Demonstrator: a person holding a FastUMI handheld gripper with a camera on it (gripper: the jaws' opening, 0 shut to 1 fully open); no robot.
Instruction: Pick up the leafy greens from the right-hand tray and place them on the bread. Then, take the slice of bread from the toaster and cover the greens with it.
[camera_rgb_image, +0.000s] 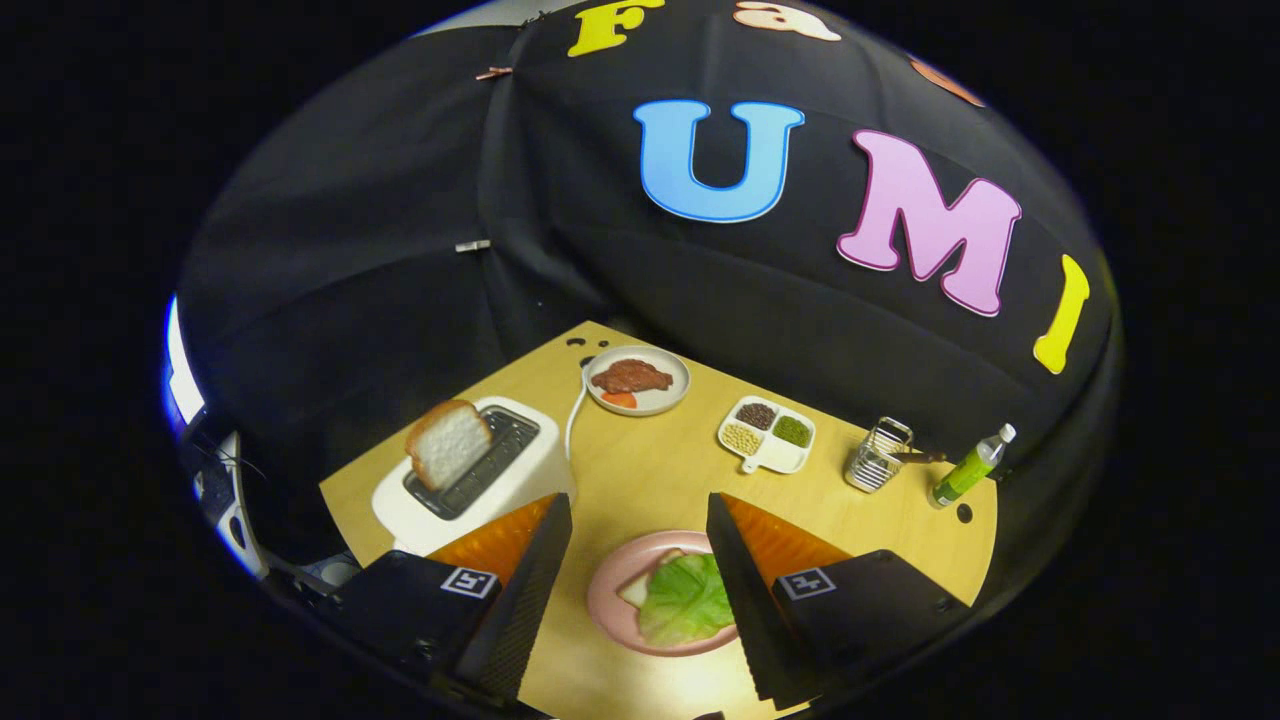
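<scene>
Greens (686, 598), a pale, crinkled leaf with a lighter rib, lie on a slice of bread (634, 590) whose white edge peeks out at the leaf's near-left side; both rest on a pink plate (612, 572) on the tabletop (650, 470). The hand-held gripper (638, 520) hangs above with its fingers spread wide apart and nothing between them; the plate sits below the gap. Beyond the left finger, a white toaster (480, 478) carries a second slice of bread (447, 442), thick, white-crumbed and brown-crusted, standing tilted out of its slot. Farther off are a round dish with brown meat (637, 380), a divided tray of beans (767, 433), a wire holder (878, 455) and a green bottle (970, 466).
</scene>
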